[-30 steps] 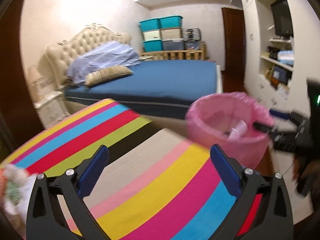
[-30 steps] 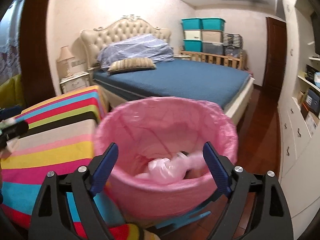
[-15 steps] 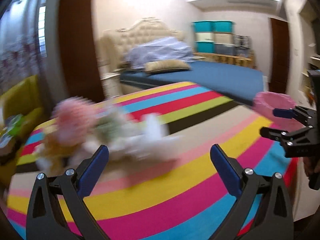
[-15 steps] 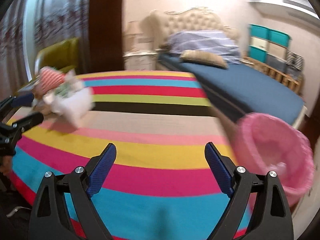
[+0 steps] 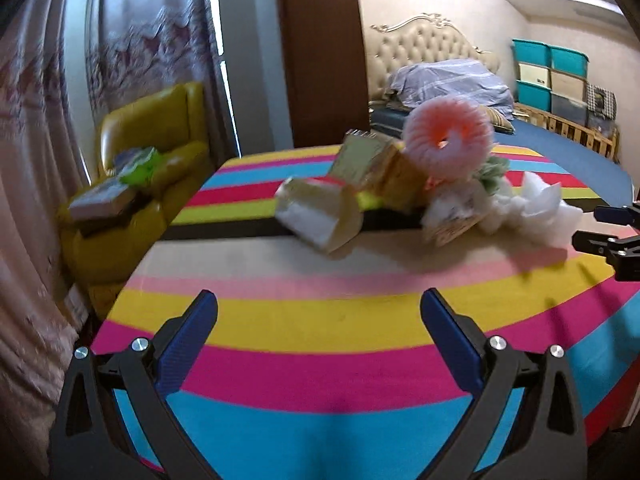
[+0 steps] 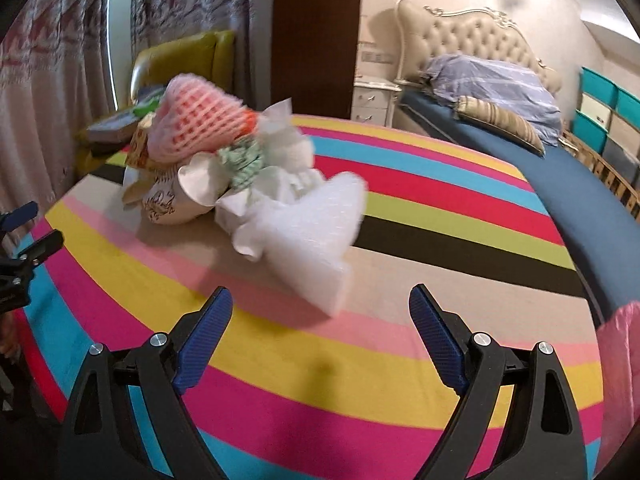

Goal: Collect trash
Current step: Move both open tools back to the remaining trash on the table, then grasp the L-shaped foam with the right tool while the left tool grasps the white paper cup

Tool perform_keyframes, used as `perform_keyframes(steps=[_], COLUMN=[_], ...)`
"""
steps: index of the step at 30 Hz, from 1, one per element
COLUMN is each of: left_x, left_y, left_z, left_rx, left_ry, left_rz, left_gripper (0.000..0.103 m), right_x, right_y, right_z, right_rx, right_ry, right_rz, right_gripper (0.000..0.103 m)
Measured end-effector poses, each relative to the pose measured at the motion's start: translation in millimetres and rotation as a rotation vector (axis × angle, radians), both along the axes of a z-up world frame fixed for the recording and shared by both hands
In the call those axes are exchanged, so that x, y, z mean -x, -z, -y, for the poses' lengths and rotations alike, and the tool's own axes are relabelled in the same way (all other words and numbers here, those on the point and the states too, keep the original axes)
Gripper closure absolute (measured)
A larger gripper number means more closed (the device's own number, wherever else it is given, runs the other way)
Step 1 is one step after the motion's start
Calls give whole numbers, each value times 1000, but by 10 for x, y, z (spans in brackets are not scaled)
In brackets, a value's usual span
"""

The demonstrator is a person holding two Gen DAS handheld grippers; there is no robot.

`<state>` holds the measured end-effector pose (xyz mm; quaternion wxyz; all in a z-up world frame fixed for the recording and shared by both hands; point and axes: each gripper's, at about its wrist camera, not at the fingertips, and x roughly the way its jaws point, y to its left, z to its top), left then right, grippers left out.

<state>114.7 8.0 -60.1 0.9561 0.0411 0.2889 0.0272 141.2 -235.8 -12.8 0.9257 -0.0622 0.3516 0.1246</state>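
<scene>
Motion blur smears the trash heap (image 5: 432, 192), so its cartons and wrappers are hard to name (a pink foam net (image 6: 196, 124) tops it). It lies on the striped cloth (image 6: 360, 360), ahead of both empty, wide-open grippers: left gripper (image 5: 318, 330), right gripper (image 6: 320, 326).

Bedroom w/ tufted headboard bed (image 6: 560, 184), yellow armchair (image 5: 148, 148), patterned curtains (image 5: 36, 120), striped tablecloth (image 5: 320, 320).
</scene>
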Motion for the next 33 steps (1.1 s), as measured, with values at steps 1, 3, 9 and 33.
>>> perform_keyframes(steps=[1,3,9,33], left_x=[29,71,59,-1200], left_y=[16,57,67,93], left_z=[-54,-93,-122,1176], left_rx=[7,18,76,48], left_ry=[-6,-8,6,149], left_rz=[-6,-15,-38,-154], left_gripper=[5,5,5,16], right_x=[-48,-93,-222,-713], right_y=[18,50,90,217], right_z=[-41,-88,-170,120], right_rx=[5,3,21,-70], right_ry=[3,7,3,122], right_rz=[-11,-25,-41,-139], right_gripper=[19,20,21,53])
